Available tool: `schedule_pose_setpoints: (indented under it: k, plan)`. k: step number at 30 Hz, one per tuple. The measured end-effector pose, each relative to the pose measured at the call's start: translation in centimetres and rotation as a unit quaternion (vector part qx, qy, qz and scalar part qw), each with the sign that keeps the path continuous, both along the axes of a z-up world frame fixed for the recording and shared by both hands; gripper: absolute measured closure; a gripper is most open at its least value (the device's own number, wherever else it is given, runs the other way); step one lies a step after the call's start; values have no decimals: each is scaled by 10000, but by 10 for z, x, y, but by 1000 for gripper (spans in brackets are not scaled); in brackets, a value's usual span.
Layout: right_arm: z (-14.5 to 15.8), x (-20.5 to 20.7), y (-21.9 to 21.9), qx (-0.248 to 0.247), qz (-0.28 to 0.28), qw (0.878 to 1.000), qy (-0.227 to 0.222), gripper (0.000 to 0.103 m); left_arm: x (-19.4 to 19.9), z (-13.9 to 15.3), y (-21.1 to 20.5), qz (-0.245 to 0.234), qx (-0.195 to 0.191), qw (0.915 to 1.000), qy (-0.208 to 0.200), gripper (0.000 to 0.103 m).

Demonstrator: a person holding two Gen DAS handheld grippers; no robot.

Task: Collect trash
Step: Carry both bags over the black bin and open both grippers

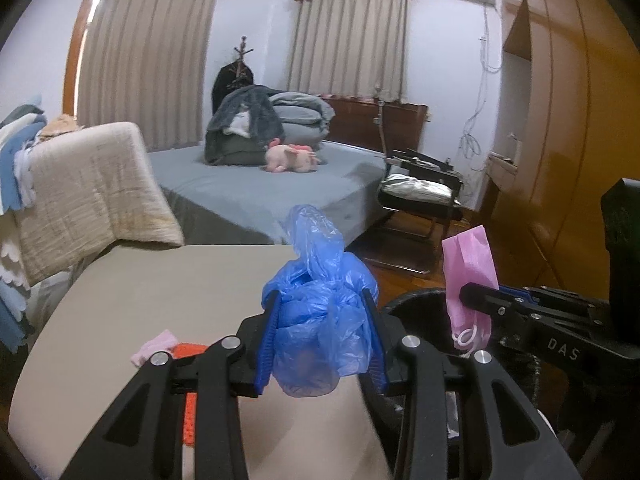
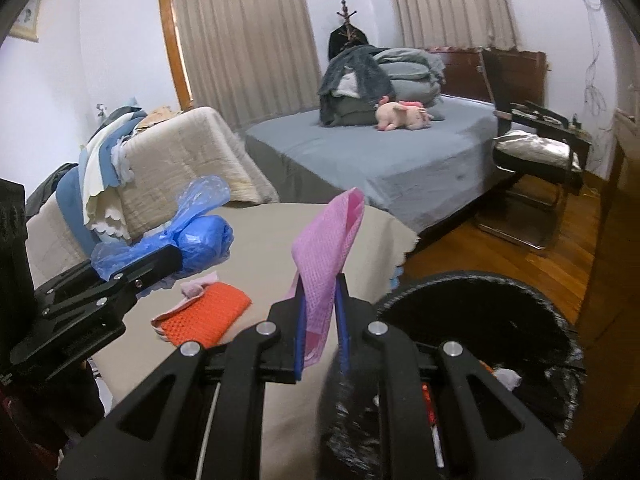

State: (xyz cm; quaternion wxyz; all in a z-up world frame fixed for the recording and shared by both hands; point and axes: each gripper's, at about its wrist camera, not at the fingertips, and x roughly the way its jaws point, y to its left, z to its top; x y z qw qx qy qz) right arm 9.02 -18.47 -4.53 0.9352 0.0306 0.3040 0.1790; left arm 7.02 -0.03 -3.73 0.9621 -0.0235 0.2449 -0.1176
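My left gripper is shut on a crumpled blue plastic bag and holds it above the beige table; it also shows in the right wrist view. My right gripper is shut on a pink face mask, which sticks up between the blue pads. In the left wrist view the pink face mask hangs over the black trash bin. The trash bin stands at the table's right edge, with some trash inside.
An orange knitted cloth on a pink piece lies on the table. A sofa with a beige blanket is at the left. A grey bed, a black chair and wooden wardrobes lie beyond.
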Motion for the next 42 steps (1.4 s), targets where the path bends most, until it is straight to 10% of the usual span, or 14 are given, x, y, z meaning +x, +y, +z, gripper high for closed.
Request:
schedule_pose_setpoints:
  k: [24, 42]
  plan:
    - [-23, -30, -111, -242, -1227, 9921, 64, 91, 0, -4, -102, -1174, 95, 9930, -104, 65]
    - [-87, -1, -156, -400, -1677, 9828, 662, 88, 47, -75, -170, -1846, 289, 9809, 540, 63]
